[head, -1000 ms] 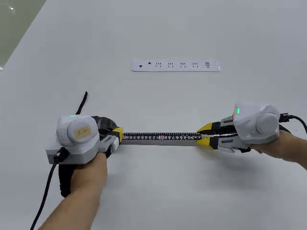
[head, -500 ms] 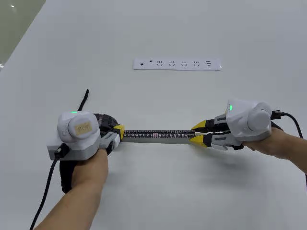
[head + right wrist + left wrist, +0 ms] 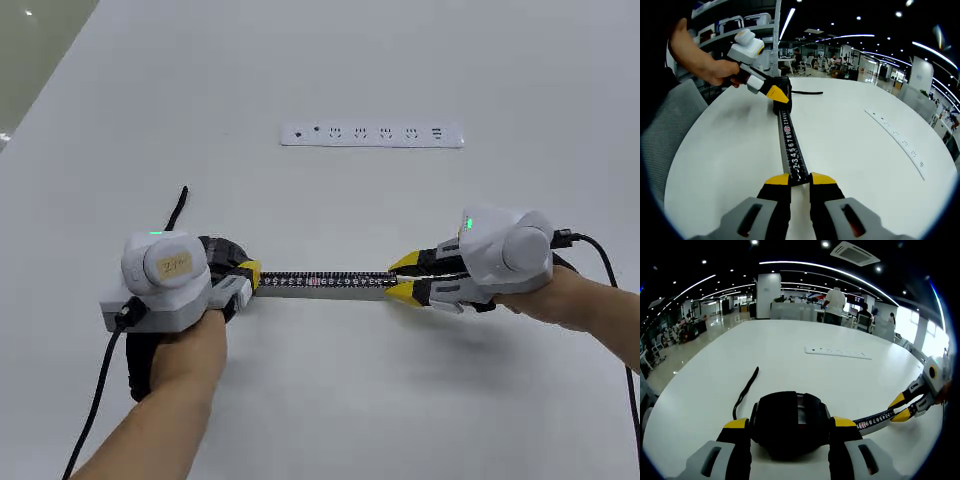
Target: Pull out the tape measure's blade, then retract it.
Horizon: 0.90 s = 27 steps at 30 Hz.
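The black tape measure case (image 3: 790,422) (image 3: 222,256) rests on the white table, and my left gripper (image 3: 790,425) (image 3: 240,280) is shut on it. Its marked blade (image 3: 322,281) (image 3: 790,145) stretches out across the table from the case to the right. My right gripper (image 3: 800,179) (image 3: 403,278) is shut on the blade's end, yellow tips pinching it. A black wrist strap (image 3: 746,387) (image 3: 178,208) trails from the case. The case (image 3: 784,93) and the left gripper (image 3: 771,90) also appear at the far end of the blade in the right gripper view.
A white power strip (image 3: 372,134) (image 3: 838,352) (image 3: 897,136) lies farther back on the white table (image 3: 330,400). Black cables (image 3: 95,400) run from both grippers. People and desks stand in the office beyond the table.
My right gripper has moved left toward the case with the blade's end, so the exposed blade is shorter. The left gripper and case have stayed put.
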Motion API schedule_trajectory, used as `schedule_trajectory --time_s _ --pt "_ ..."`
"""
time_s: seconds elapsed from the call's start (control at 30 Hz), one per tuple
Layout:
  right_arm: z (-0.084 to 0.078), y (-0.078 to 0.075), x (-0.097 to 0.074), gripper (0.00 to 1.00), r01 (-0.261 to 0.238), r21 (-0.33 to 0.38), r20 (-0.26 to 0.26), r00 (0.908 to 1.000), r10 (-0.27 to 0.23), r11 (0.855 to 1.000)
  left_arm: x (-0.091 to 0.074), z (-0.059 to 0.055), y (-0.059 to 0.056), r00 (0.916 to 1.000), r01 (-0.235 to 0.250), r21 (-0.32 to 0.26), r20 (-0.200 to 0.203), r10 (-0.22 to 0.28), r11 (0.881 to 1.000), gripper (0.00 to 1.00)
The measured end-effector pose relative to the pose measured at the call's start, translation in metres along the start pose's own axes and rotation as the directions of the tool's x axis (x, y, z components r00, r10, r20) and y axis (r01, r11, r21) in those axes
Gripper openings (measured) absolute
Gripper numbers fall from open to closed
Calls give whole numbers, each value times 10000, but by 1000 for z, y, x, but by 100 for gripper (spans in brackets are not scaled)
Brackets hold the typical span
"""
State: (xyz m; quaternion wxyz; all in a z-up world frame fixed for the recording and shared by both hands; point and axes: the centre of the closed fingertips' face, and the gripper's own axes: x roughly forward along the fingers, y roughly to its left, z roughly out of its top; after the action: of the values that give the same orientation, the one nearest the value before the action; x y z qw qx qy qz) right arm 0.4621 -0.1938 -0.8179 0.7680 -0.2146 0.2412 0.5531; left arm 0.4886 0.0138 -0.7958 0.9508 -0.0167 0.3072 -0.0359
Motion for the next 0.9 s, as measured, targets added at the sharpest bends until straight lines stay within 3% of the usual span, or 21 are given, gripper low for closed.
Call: schedule_trajectory --time_s 0.9 --pt "20 8 21 12 -247 -8 165 9996 247 9997 0 0 0 9999 104 -110 -46 -104 9999 59"
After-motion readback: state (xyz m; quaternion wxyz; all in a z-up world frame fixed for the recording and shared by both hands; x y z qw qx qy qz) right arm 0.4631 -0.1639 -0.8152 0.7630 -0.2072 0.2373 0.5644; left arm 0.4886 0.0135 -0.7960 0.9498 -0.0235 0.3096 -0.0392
